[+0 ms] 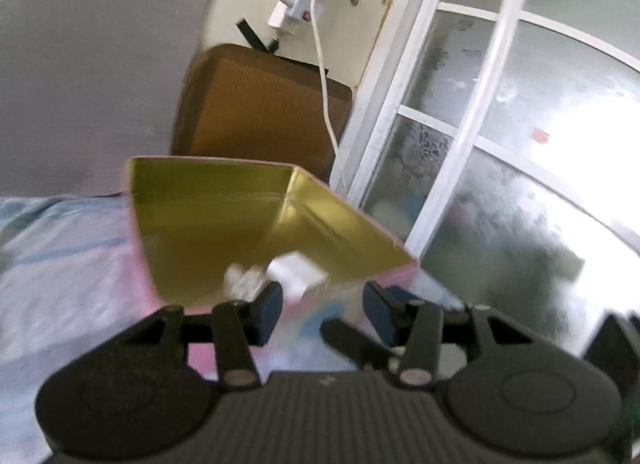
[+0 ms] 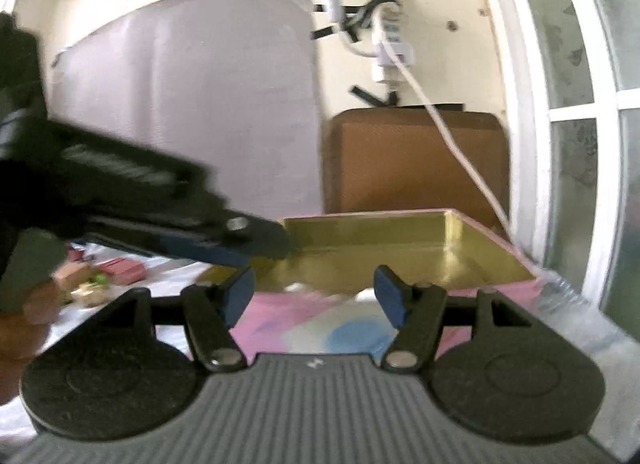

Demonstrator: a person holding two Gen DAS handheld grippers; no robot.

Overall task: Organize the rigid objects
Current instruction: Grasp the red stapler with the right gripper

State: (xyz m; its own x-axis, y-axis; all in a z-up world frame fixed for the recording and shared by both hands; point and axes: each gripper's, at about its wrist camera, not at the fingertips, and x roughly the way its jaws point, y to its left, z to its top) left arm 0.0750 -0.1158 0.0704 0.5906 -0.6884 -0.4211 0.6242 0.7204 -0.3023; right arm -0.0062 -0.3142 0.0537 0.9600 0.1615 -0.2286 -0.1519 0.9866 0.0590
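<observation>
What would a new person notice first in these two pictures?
Probably the open box with its shiny gold inside and pink walls, just ahead of both grippers, with small white objects near its front wall. Next, the brown chair back behind the box, and the frosted window to its right.

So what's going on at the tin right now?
Both hand-held grippers are at the open pink tin with the gold inside, which sits on a patterned cloth. The left gripper is open over its near edge, with nothing between its pads; small white items already lie inside. The right gripper is open and empty just behind. More small objects wait on the cloth to the left.
</observation>
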